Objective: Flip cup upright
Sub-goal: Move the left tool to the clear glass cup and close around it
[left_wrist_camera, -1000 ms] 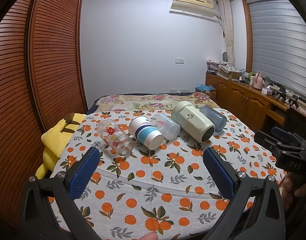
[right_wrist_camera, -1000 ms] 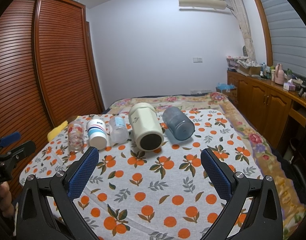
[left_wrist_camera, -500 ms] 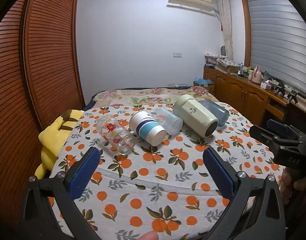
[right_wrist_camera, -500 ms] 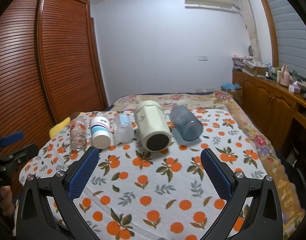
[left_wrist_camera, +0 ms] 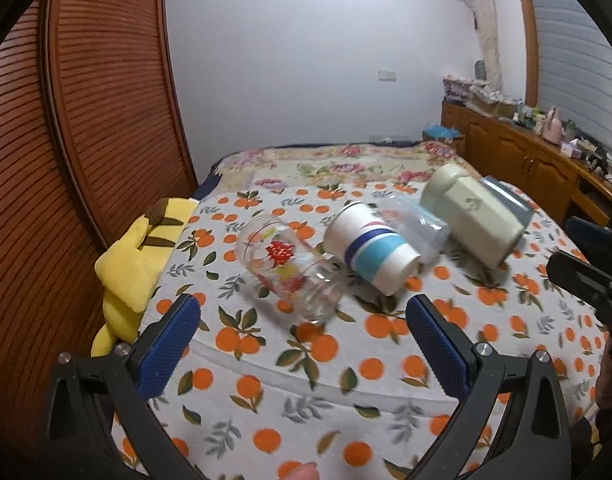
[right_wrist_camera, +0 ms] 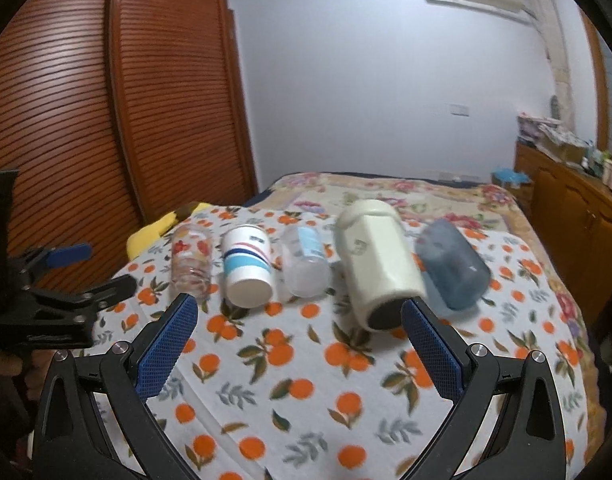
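Several cups lie on their sides in a row on the orange-print cloth [left_wrist_camera: 346,372]. From the left: a clear glass with red flowers [left_wrist_camera: 290,268] [right_wrist_camera: 191,262], a white paper cup with blue stripes [left_wrist_camera: 370,246] [right_wrist_camera: 248,266], a clear plastic cup [left_wrist_camera: 422,230] [right_wrist_camera: 306,260], a cream mug [left_wrist_camera: 472,216] [right_wrist_camera: 380,262] and a grey-blue cup [left_wrist_camera: 506,200] [right_wrist_camera: 452,264]. My left gripper [left_wrist_camera: 302,334] is open and empty, just in front of the flowered glass. My right gripper [right_wrist_camera: 294,334] is open and empty, short of the paper cup and cream mug.
A yellow plush toy [left_wrist_camera: 134,256] lies at the bed's left edge beside a wooden slatted wardrobe [left_wrist_camera: 86,120]. A wooden sideboard [left_wrist_camera: 526,160] with clutter runs along the right wall. Each gripper shows at the edge of the other's view [left_wrist_camera: 586,268] [right_wrist_camera: 46,300].
Both grippers have moved forward toward the cups. The left one has turned left and now faces the flowered glass. Both stay open.
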`<state>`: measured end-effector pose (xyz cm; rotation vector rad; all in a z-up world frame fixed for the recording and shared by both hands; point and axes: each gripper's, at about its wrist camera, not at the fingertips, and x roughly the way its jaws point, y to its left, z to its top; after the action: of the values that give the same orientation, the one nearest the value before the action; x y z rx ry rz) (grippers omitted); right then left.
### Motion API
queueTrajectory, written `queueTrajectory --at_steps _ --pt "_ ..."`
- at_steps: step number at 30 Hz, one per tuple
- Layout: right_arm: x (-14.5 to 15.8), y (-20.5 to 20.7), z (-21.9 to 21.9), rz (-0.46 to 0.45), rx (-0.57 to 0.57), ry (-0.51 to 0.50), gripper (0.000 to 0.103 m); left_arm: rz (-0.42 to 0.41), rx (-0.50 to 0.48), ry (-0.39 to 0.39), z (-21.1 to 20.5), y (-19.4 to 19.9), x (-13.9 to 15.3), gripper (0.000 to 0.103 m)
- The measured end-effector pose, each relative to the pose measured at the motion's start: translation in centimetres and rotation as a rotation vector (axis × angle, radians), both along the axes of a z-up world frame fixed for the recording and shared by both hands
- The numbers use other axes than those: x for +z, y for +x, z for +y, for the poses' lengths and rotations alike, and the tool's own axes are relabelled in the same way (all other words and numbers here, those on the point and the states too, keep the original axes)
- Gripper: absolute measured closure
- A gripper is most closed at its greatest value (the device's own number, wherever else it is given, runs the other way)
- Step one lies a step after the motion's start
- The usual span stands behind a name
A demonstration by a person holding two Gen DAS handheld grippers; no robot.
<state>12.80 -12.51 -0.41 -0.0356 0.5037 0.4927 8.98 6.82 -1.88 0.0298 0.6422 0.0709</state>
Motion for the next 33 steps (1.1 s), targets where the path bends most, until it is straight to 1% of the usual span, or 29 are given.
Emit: queueTrajectory --at_steps 7,10,14,16,19,20,25,28,30,33 --pt "0.6 3.0 2.8 0.018 0.075 -0.037 0.0 0.107 -0.002 -0.02 1.5 3.9 -0.9 0.0" --pt "0.7 4.2 3.6 0.029 0.091 -0.053 0.0 0.163 0.006 -0.074 2.3 5.7 -1.2 0.0" --pt "1.1 5.9 4.6 0.044 0.118 -0.081 0.0 0.207 0.035 -0.153 3.6 7.5 -1.3 0.005" --pt "1.1 7.0 5.2 0.059 0.129 -0.088 0.0 0.235 0.044 -0.197 4.2 8.4 -1.5 0.009" --pt "1.2 8.0 5.7 0.077 0.144 -0.085 0.0 0.271 0.05 -0.269 5.0 9.7 -2.0 0.012" --pt "1.3 8.2 5.9 0.078 0.148 -0.084 0.0 0.286 0.055 -0.288 5.2 10.1 -2.2 0.016" --pt "1.3 9.1 6.4 0.087 0.162 -0.079 0.0 0.355 0.082 -0.298 5.3 12.2 -3.0 0.018" --pt "1.3 9.6 6.6 0.094 0.164 -0.077 0.0 0.388 0.107 -0.31 5.5 13.1 -3.6 0.018" --pt "1.2 9.8 6.6 0.1 0.166 -0.077 0.0 0.406 0.107 -0.313 5.6 13.6 -4.2 0.017" --pt "1.3 10.0 6.7 0.104 0.171 -0.077 0.0 0.429 0.103 -0.345 5.6 14.1 -5.0 0.017"
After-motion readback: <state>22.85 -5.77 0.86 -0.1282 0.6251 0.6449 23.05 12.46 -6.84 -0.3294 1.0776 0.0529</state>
